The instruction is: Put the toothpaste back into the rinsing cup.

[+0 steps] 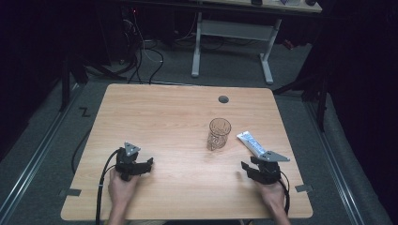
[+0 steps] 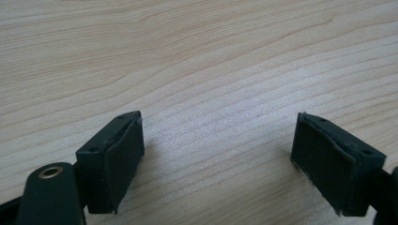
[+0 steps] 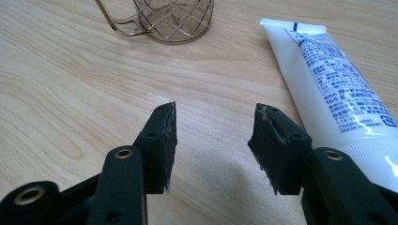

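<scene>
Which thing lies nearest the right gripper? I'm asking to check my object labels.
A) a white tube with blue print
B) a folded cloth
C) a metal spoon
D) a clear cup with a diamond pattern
A: the white tube lies flat just beside the right gripper, while the patterned cup stands farther off.

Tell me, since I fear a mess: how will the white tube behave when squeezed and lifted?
The white tube looks soft-walled, so it would likely dent and may sag if held at one end. Lying flat on the table, it seems unlikely to roll. Its glossy skin could slip.
</scene>
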A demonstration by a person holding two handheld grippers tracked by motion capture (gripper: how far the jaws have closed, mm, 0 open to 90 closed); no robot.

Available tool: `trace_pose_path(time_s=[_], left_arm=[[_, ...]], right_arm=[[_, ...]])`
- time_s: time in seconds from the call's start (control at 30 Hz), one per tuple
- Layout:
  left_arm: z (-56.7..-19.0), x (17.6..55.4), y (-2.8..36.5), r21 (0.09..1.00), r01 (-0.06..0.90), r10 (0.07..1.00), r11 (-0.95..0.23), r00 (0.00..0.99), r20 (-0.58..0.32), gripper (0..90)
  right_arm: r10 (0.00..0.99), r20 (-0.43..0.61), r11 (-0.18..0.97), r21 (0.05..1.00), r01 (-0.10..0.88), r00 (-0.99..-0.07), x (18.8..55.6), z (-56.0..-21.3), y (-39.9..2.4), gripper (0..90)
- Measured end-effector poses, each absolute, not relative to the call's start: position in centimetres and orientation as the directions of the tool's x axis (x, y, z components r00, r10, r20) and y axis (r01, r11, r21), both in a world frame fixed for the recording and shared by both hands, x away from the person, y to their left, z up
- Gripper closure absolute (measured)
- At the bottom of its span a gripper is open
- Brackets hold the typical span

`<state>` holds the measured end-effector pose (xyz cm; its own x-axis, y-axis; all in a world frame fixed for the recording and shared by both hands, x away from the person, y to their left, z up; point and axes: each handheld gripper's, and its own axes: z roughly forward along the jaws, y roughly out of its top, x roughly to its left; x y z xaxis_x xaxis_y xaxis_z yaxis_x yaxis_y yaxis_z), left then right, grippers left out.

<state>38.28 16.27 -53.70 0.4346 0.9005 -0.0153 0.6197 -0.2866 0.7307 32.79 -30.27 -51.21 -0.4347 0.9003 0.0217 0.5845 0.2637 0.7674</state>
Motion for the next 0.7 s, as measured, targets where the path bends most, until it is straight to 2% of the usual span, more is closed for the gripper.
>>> trace_pose_path(time_s=[0.7], left_arm=[[-53.7, 38.3, 16.3, 0.731, 0.620, 0.901, -0.287, 0.434, -0.015, 17.5]], right_arm=[[0.914, 0.053, 0.200, 0.802, 0.562, -0.401, 32.1, -49.5, -32.6, 51.5]])
